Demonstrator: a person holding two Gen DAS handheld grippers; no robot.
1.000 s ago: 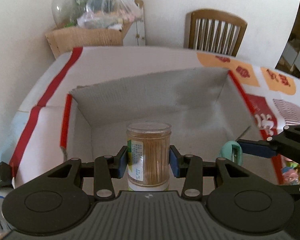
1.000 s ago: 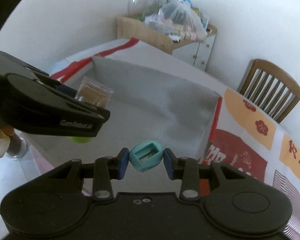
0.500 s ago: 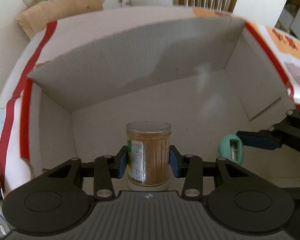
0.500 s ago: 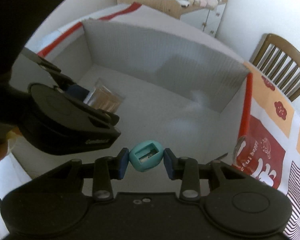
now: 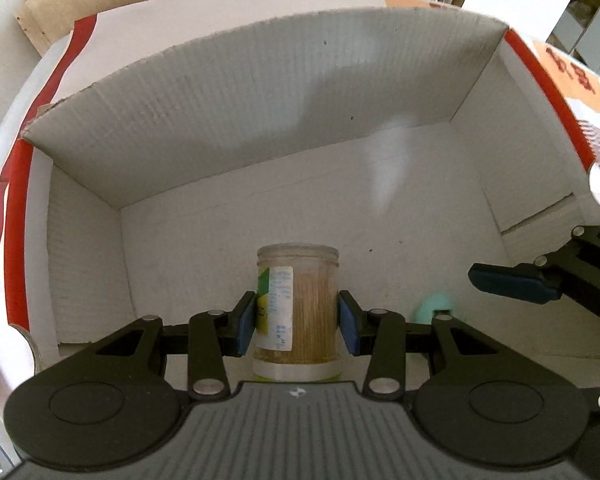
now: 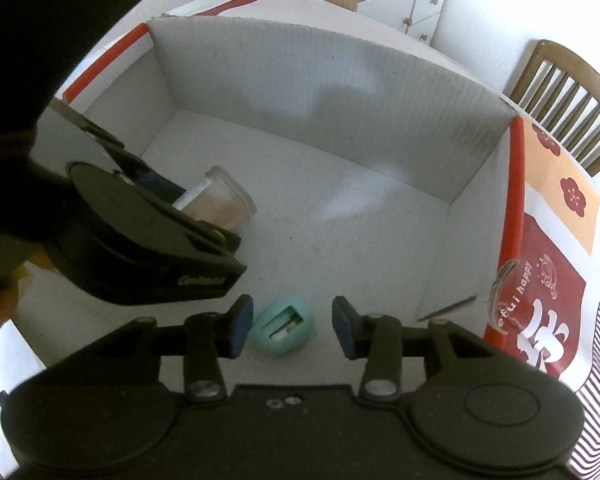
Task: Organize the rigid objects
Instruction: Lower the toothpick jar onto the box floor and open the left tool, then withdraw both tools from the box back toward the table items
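Released teal sharpener [image 6: 284, 330] onto box [image 6: 340, 80] floor, right gripper [image 6: 292, 330] fingers spread; left gripper [image 5: 297, 326] pinched toothpick jar [image 5: 296, 308].

Left gripper [image 5: 297, 323] jaws clamped; right gripper [image 6: 292, 327] jaws spread.

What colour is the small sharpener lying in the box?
Teal; the sharpener shows best in the right wrist view.

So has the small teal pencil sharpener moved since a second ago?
Yes. The small teal pencil sharpener was pinched in the right claw above the white cardboard box; now it lies on the box floor, with the claw open around it.
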